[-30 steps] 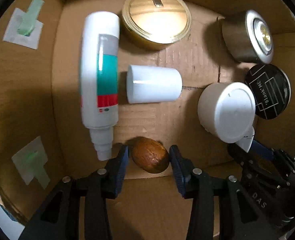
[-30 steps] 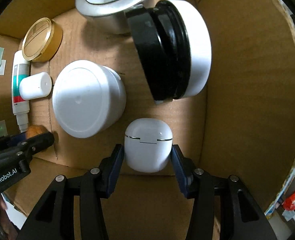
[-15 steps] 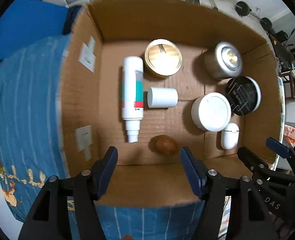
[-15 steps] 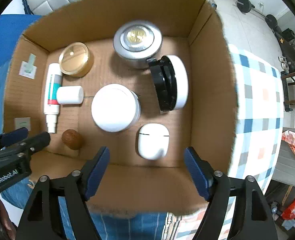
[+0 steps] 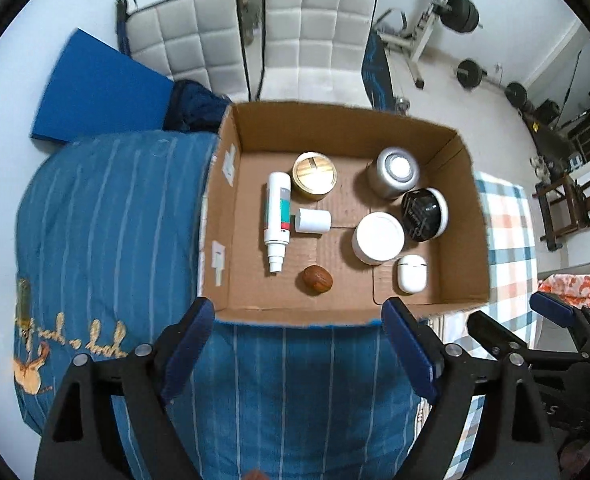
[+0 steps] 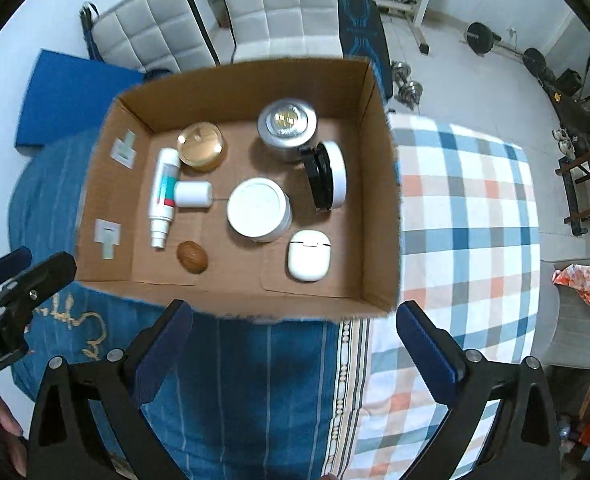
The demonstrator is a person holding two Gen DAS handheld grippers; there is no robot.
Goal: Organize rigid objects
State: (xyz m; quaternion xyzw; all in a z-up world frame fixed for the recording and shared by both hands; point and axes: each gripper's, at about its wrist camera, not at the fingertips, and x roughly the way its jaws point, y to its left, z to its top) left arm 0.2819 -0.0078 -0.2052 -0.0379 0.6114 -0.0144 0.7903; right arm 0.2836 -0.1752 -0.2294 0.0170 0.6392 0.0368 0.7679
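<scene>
A: Both grippers' jaws have just been opening; the left gripper (image 5: pixel 297 350) and right gripper (image 6: pixel 295 350) now gape wide and empty, lifted above the brown cardboard box (image 6: pixel 375 184).

B: So the brown oval nut (image 5: pixel 317 279) and white earbud case (image 6: pixel 308 255) lie released on the box floor; those placements look finished.

Black right tool (image 6: pixel 295 340) with blue pads (silver screws).

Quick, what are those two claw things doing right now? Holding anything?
Left gripper: open, empty, jaws just been opening.
Right gripper: open, empty, jaws just been opening.
</scene>
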